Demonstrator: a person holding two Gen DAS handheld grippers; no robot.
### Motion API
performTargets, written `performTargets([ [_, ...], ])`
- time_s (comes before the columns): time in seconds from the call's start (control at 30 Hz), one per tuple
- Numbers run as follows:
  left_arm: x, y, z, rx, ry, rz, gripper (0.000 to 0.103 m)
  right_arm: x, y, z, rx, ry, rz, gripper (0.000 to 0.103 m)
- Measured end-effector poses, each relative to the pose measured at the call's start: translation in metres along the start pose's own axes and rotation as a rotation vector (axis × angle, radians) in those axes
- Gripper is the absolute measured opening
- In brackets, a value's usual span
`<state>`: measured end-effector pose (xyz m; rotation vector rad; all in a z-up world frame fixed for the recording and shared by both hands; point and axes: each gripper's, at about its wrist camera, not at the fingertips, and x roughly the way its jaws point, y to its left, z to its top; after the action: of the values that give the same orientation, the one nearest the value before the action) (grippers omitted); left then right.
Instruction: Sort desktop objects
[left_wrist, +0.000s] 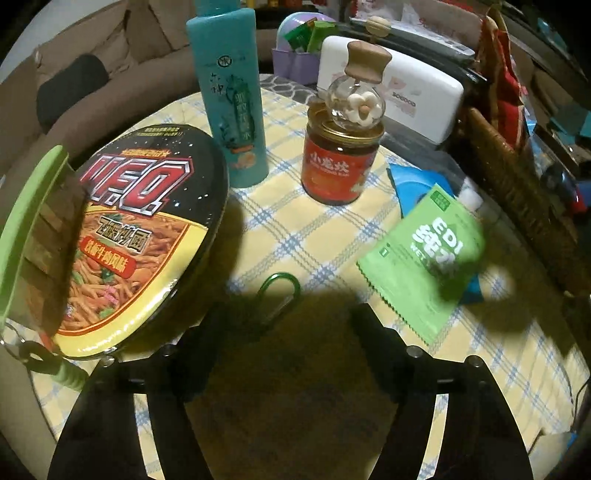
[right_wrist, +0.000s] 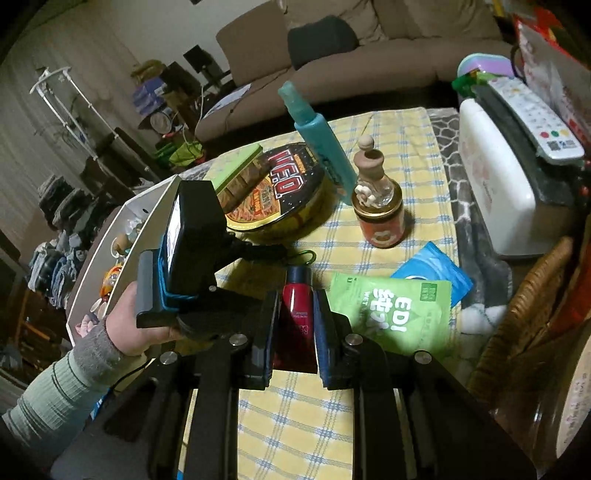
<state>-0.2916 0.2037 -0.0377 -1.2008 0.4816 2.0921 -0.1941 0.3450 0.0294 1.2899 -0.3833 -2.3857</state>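
Our right gripper (right_wrist: 295, 325) clamps a red tube (right_wrist: 296, 314), its cap pointing away along the jaws. Our left gripper (left_wrist: 284, 321) gapes, empty, over the checked tabletop (right_wrist: 295, 413). Beyond: noodle bowl (right_wrist: 280, 192), sofa (right_wrist: 351, 70).

Left hand-held gripper (left_wrist: 284, 321) over a bench (left_wrist: 314, 221) covered in yellow-and-blue checked cloth, its two black fingers (left_wrist: 199, 354) spread apart above a green carabiner (left_wrist: 279, 295) lying in shadow. At left, a tilted UFO noodle bowl (left_wrist: 147, 243); behind it, an upright teal bottle (left_wrist: 232, 92). Centre: a red jar (left_wrist: 338, 166) bearing a small glass flower bottle (left_wrist: 356, 96); at right, a green wet-wipe packet (left_wrist: 424, 258) overlapping a blue packet (left_wrist: 413, 184).
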Motion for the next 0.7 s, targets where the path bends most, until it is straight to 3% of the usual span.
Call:
performTargets([
  [0.17,0.007,0.002,0.008,-0.02,0.009,-0.033,0.075,0.005,0.0,-0.002,0.004,0.008,-0.005,0.017],
  [0.27,0.004,0.007,0.008,-0.037,0.003,-0.059,0.056,0.008,-0.001,-0.002,0.005,0.013,-0.008,0.017],
  [0.33,0.001,0.008,0.005,-0.044,0.01,-0.051,0.032,0.011,-0.002,-0.002,0.008,0.019,-0.011,0.017],
  [0.4,-0.002,0.003,0.002,-0.047,0.022,-0.105,0.025,0.014,-0.003,-0.002,0.01,0.024,-0.013,0.017],
  [0.47,-0.007,-0.009,-0.006,-0.02,0.053,-0.151,0.024,0.015,-0.003,-0.003,0.012,0.028,-0.014,0.017],
  [0.57,-0.019,-0.018,-0.007,0.002,0.036,-0.134,0.024,0.016,-0.003,-0.004,0.011,0.031,-0.02,0.017],
  [0.6,-0.023,-0.017,-0.006,-0.009,0.016,-0.122,0.033,0.017,-0.003,-0.005,0.011,0.034,-0.022,0.017],
  [0.63,-0.026,-0.012,-0.001,-0.043,-0.014,-0.103,0.057,0.017,-0.003,-0.005,0.011,0.037,-0.023,0.017],
  [0.7,-0.023,-0.003,0.006,-0.117,-0.033,-0.073,0.082,0.018,-0.004,-0.006,0.015,0.039,-0.025,0.017],
])
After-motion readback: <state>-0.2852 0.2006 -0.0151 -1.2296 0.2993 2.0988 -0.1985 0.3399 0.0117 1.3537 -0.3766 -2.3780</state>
